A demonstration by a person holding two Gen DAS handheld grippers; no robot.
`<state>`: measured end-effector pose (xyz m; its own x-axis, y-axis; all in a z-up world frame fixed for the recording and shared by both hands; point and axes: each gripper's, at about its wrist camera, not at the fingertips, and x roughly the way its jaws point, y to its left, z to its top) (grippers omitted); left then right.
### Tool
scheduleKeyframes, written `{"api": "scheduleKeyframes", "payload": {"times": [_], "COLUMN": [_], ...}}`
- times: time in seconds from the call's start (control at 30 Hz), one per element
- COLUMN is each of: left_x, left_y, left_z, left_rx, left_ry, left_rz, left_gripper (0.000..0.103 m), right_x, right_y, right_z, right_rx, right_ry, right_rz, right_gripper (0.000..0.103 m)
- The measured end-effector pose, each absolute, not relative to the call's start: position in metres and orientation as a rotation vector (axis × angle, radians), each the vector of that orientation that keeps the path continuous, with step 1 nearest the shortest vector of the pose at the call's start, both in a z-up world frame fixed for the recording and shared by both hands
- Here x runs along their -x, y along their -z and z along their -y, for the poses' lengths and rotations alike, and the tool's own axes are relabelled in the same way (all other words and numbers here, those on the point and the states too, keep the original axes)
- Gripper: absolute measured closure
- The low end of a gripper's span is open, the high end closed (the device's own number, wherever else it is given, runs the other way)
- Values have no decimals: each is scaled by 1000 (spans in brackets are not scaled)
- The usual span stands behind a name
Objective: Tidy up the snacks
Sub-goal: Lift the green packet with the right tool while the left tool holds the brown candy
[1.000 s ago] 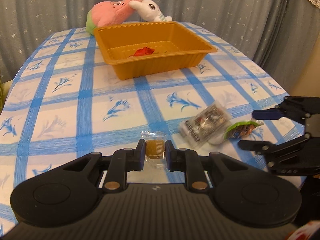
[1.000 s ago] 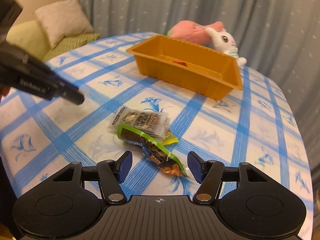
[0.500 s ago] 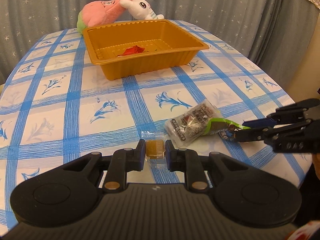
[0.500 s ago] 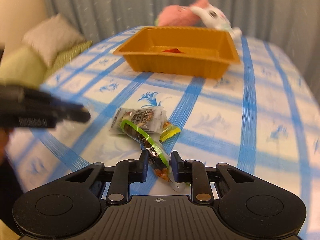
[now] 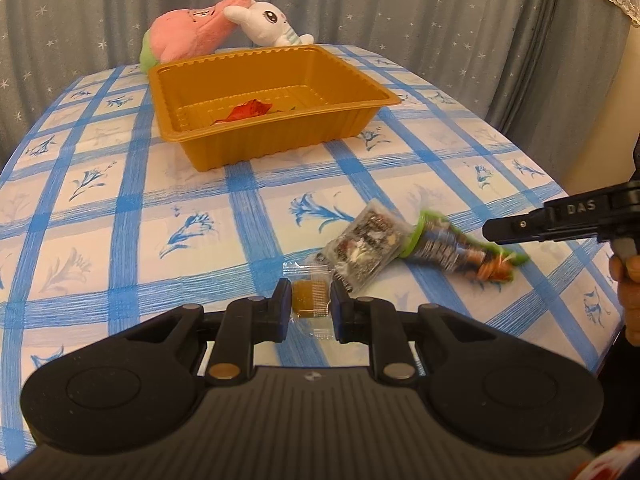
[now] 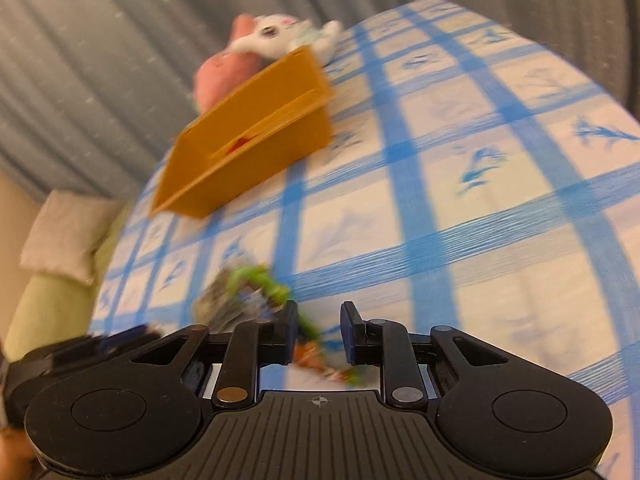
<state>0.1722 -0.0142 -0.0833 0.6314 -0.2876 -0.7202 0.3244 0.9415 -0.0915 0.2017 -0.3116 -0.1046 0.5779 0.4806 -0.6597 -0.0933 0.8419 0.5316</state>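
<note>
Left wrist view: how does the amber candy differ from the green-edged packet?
The amber candy is small, square, clear-wrapped; the green-edged packet is longer, dark-printed. The candy sits sharp in the left gripper; the packet is blurred at the right gripper. Both are outside the orange tray.

From my left camera I see the tray far back on the table, with one wrapper inside it and two soft toys behind it. Near me, a small candy sits between my left gripper fingers. Just to its right lie a flat packet and then a long packet, touching each other.
</note>
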Motion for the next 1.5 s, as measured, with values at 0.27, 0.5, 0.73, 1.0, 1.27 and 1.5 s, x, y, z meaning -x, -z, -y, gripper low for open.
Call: {"api": "scheduleKeyframes", "payload": {"times": [0.27,0.5,0.73,1.0,1.27,1.5], "left_x": [-177,-177,-177,-178,-178,-181], "left_y": [84,85,88,89,83,73], "left_z": [20,16,17,19,22,30], "left_rx": [-36,-31,-35,-33,-16,0], "left_ry": [356,340,346,354,360,371], "left_rz": [-807,-811,-816,-817,-798,-771], "left_gripper": [85,85,85,85,85,85], "right_x": [-190,-164,-159,-164,-159,-162], "right_y": [97,96,118,126,114,99], "right_z": [309,265,225,224,229,245], "right_rx": [-304,-48,247,269,190,56], "right_ry": [-376,-594,-636,-641,-626,-578], "right_rz": [-807,-753,-749,-778,-772,-745], "right_gripper": [80,35,35,74,79,79]}}
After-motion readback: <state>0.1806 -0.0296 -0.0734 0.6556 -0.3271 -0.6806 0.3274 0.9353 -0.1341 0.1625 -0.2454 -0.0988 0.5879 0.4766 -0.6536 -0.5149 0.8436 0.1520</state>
